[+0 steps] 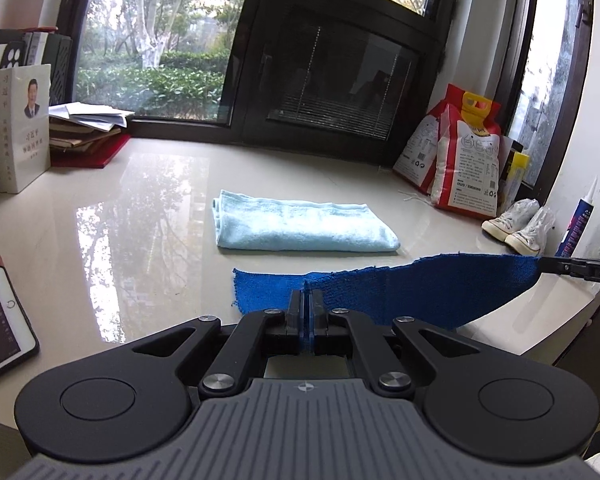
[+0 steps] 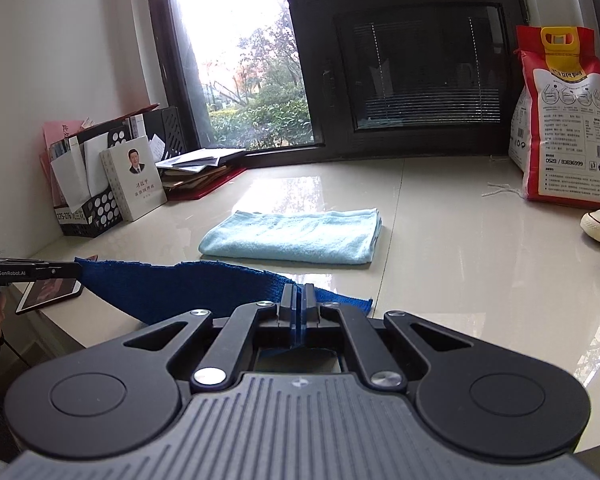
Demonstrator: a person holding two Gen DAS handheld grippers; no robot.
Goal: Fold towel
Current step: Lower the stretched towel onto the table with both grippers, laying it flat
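A glossy pale counter (image 1: pixel 172 184) is seen below dark windows. A blue towel (image 1: pixel 420 292) is clamped by both grippers' fingers, left gripper (image 1: pixel 309 300) and right gripper (image 2: pixel 299 298). A perforated file box (image 2: pixel 96 208) at far left holds papers.

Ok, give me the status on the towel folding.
Done: light towel lies folded on the counter. In hand: left gripper and right gripper each pinch the blue towel, stretched between them, partly lifted. Left: fold it and lay it flat.
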